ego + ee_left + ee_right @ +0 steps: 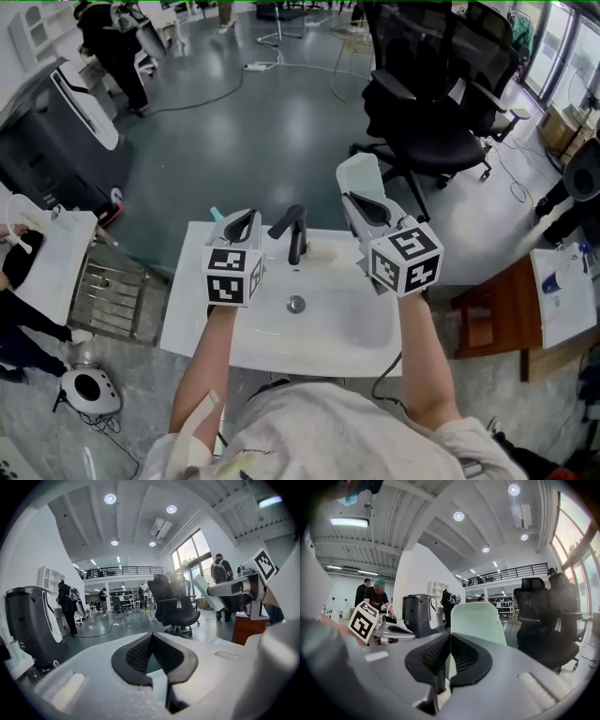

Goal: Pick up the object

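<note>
Mint-green panel [480,620] pinched in the right gripper [449,638] (left gripper [152,638] pressed together, empty); I'd lift straight, clear of the faucet [295,234].

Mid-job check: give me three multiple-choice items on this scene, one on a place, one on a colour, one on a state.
1. The faucet stands:
A. at the sink's back, between the two grippers
B. on the floor
C. on the office chair

2. The sink is:
A. black
B. white
C. red

3. The right gripper has its jaws:
A. wide apart, empty
B. closed on the faucet
C. closed on a pale green panel

Answers: 1 A, the head view shows it there; 2 B, basin and rim are white; 3 C, the panel rises from between the closed jaws.
</note>
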Demonstrator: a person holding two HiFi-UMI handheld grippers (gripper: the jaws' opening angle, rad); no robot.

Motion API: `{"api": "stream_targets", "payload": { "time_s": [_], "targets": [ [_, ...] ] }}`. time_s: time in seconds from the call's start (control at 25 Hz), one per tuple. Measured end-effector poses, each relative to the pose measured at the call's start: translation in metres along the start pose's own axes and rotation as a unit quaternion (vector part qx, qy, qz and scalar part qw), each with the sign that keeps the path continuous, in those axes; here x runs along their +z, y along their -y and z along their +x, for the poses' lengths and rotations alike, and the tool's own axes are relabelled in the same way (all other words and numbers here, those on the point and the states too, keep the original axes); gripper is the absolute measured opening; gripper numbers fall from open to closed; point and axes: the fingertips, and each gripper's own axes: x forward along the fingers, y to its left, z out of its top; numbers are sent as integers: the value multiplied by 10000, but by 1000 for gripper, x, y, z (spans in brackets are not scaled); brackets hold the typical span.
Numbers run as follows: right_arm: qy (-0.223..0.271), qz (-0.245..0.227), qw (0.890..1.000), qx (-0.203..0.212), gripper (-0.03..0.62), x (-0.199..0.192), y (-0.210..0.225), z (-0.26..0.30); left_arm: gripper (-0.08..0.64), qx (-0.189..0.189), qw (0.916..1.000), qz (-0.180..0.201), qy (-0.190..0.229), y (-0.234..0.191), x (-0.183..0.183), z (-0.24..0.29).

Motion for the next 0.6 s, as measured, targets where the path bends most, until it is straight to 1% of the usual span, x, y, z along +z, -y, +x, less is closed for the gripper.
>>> {"api": "stream_targets", "payload": {
  "time_s": [0.6],
  "targets": [
    [-38, -31, 10000, 0, 9, 0, -1, 1, -2, 54, 10000, -30, 3, -5, 1, -4]
  ]
}}
